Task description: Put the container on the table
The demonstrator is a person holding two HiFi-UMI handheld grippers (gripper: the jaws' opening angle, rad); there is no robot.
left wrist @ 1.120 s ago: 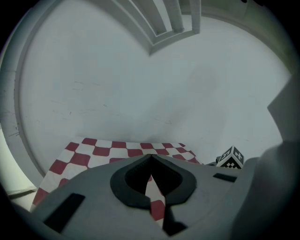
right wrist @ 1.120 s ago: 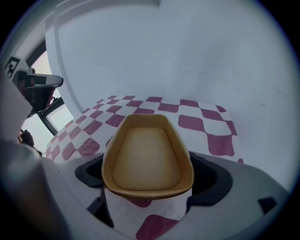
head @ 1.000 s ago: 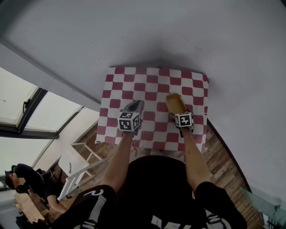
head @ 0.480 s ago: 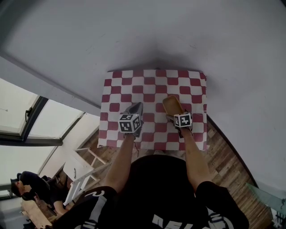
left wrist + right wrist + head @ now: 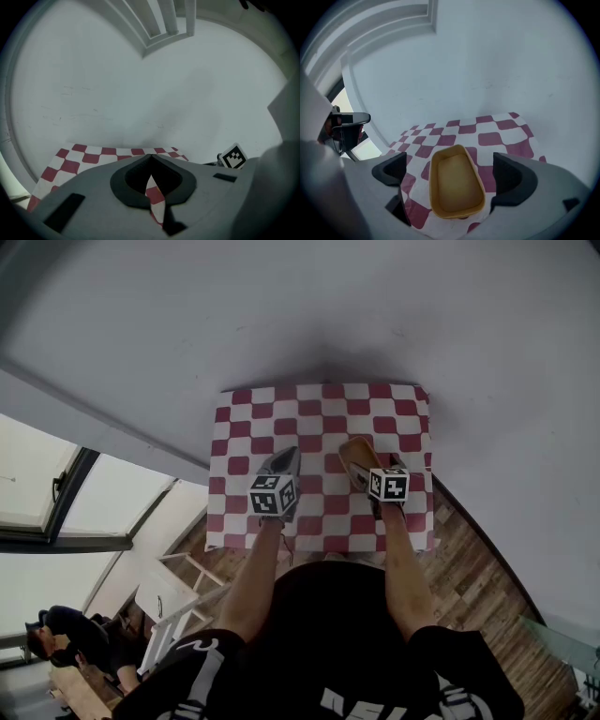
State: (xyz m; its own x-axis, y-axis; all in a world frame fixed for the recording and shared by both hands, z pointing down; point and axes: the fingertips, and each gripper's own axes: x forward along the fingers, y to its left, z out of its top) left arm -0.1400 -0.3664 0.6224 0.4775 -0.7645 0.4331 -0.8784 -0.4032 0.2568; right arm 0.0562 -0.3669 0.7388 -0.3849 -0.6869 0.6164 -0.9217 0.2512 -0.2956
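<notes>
A tan, empty, oblong container [image 5: 359, 461] [image 5: 455, 186] rests on the red-and-white checkered table [image 5: 319, 409] [image 5: 501, 136], right of its middle. My right gripper [image 5: 367, 474] [image 5: 451, 174] hangs just above the container's near end. Its jaws have just been opening and now stand wide apart on either side of the container, pads off it. My left gripper [image 5: 285, 458] [image 5: 150, 159] hovers over the cloth to the container's left, jaws shut with nothing between them.
A white wall [image 5: 309, 315] runs right behind the table. Wooden floor [image 5: 469, 559] lies to the right and a white chair [image 5: 173, 582] stands at lower left beside a window [image 5: 56, 493]. The right gripper's marker cube [image 5: 233, 157] shows in the left gripper view.
The right gripper has risen and rolled, its marker cube now tilted, while the container stays on the cloth. The left gripper has hardly shifted.
</notes>
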